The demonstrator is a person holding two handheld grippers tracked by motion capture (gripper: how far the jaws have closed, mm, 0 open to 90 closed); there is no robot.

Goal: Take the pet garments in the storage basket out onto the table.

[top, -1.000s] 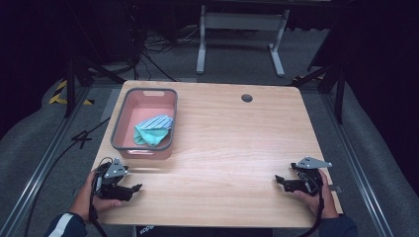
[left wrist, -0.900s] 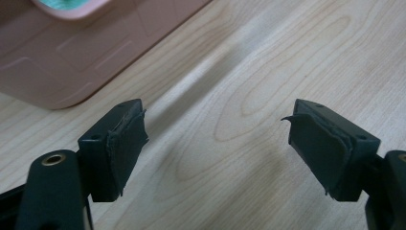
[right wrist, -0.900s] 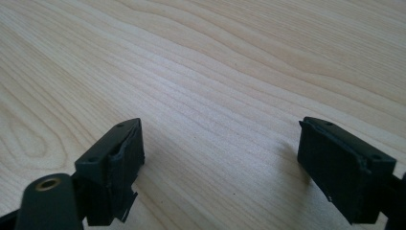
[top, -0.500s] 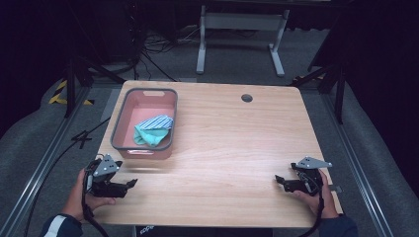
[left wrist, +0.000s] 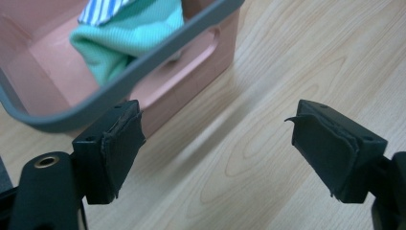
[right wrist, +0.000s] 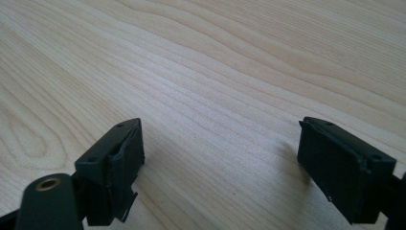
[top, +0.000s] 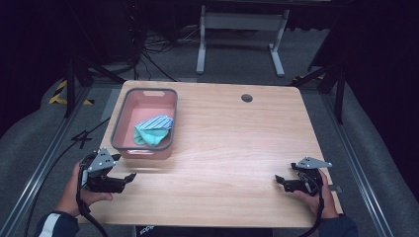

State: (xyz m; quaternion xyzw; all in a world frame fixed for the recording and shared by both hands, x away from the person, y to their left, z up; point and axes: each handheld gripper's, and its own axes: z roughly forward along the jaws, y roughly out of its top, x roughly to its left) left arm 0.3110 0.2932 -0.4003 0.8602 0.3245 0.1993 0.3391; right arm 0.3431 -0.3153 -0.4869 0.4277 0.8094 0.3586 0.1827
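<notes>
Beside the left claw [left wrist: 215, 143], pink bin [left wrist: 191, 52] — folded cloth [left wrist: 139, 33] inside

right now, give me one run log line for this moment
left gripper: open, near bin | right gripper: open, over table | cloth: in bin

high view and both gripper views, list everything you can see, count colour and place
bin: one, pink with grey rim, left part of the table
cloths: two, a green one and a blue-striped one on top, inside the bin's near end
table: one, light wood, centre
cable hole: one, dark, far edge of the table
metal frame: one, grey, on the floor behind the table
left tongs: one, black, open, near left corner, close to the bin
right tongs: one, black, open, near right corner
</notes>
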